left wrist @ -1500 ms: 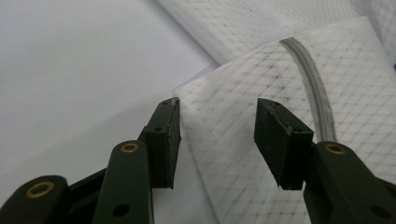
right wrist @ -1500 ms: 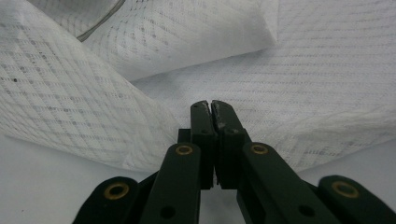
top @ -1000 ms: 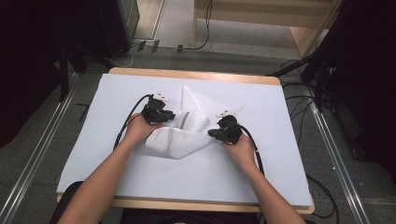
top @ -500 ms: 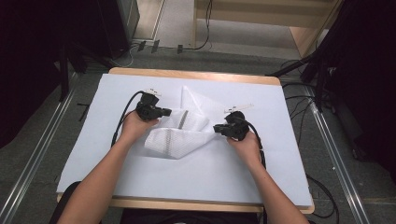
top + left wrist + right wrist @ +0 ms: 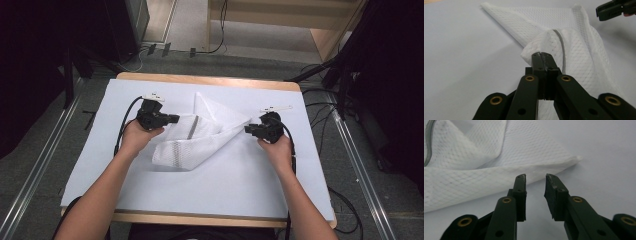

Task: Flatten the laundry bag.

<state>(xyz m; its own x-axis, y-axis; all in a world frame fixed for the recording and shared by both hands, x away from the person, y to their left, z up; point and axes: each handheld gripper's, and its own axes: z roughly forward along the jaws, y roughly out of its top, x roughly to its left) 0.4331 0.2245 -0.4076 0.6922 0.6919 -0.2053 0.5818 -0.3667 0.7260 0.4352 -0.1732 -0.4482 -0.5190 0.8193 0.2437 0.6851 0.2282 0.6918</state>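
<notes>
My left gripper [image 5: 541,56] pinches a fold of the white mesh laundry bag [image 5: 200,137], limp and light, at centre frame; my right gripper [image 5: 535,180], jaws just opening, empty, faces its corner, the best hold.

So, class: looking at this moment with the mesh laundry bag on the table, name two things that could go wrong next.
1. The left claw pinches just a small fold of the mesh laundry bag; a pull might slip it free.
2. The right claw, its jaws just opening, holds nothing, so the bag could bunch or drag unevenly.
</notes>
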